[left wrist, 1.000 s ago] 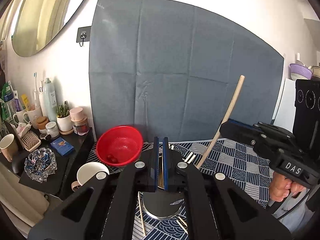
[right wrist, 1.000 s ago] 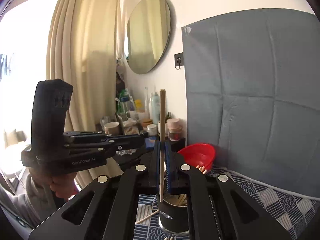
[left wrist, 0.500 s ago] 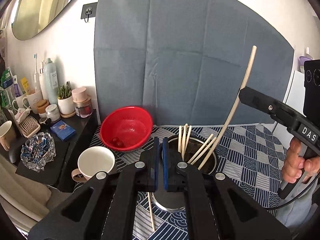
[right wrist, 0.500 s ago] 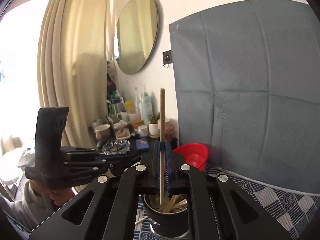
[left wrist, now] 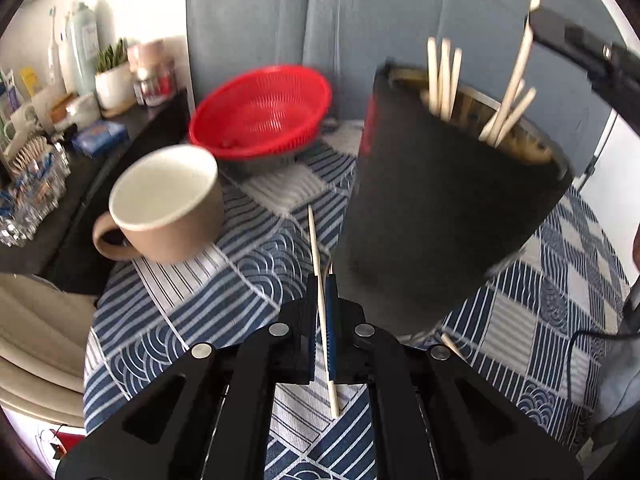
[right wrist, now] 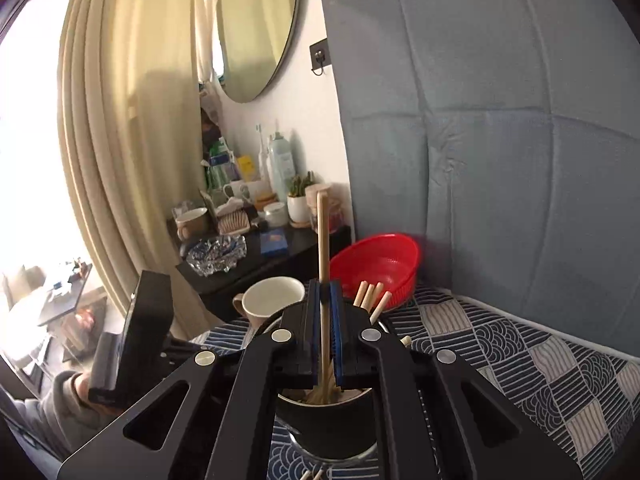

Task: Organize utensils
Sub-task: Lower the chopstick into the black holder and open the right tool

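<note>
We take the black holder (left wrist: 440,200) as landmark; it stands on the patterned surface (left wrist: 192,320), broad and probably steady, though its base is hidden behind both tongs. Several chopsticks (left wrist: 440,76) lean inside it. Left of it sit the red basket (left wrist: 260,112) and beige mug (left wrist: 168,204).

Right tongs (right wrist: 326,304) are clenched on one upright chopstick (right wrist: 322,240), its lower end over the holder's mouth; whether the tip touches bottom we cannot tell.

Left tongs (left wrist: 320,304) are pressed together, empty. A loose chopstick (left wrist: 316,248) lies on the surface just left of the holder, running under the tongs; we judge no contact, though blur obscures this.

We judge the chopsticks light, stiff, smooth, and prone to roll: best taken mid-length, across the shaft.
</note>
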Available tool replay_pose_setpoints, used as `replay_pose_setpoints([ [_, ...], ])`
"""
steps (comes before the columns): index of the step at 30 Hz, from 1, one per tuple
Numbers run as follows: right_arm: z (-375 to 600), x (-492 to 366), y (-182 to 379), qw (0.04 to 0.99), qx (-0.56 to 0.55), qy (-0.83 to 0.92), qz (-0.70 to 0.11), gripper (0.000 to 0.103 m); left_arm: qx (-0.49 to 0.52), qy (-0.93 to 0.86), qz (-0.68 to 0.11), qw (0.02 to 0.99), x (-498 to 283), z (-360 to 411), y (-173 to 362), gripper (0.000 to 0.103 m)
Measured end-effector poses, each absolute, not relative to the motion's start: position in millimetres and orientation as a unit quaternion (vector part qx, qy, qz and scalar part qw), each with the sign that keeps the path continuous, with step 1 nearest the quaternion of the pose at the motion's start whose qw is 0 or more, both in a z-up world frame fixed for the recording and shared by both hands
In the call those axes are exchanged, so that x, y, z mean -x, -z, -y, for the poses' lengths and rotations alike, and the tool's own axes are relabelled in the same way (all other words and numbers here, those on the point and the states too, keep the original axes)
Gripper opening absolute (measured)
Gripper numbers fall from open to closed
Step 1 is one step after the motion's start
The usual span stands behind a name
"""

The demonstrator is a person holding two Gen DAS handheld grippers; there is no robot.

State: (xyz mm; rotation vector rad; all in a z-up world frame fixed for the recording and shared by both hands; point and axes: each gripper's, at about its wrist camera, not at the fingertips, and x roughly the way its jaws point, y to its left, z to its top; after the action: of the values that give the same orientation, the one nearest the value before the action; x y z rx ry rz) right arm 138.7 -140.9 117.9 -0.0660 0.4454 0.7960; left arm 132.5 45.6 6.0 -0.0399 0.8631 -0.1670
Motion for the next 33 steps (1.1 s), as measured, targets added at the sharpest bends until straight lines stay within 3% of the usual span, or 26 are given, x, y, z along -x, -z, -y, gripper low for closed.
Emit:
replay_pose_setpoints([
  [11, 140.8, -145.8, -106.3, 0.893, 0.029, -0.383, -0.235, 0.005, 0.007, 0.087, -0.478, 0.874, -134.3, -39.3, 37.7, 0.009],
  [21, 148.1, -142.7, -106.3, 0.894, 0.018, -0.384, -0.233, 0.007, 0.004, 0.085, -0.492, 0.866, -147.5, -38.2, 41.3, 0.024],
  [24, 150.3, -139.5, -107.6, 0.893, 0.015, -0.387, -0.229, 0.007, -0.025, 0.077, -0.491, 0.867, -148.4, -33.5, 42.1, 0.006],
  [33, 155.1, -135.7, -108.9, 0.893, 0.014, -0.387, -0.228, 0.008, 0.029, 0.085, -0.493, 0.865, -143.6, -55.8, 38.5, 0.004],
])
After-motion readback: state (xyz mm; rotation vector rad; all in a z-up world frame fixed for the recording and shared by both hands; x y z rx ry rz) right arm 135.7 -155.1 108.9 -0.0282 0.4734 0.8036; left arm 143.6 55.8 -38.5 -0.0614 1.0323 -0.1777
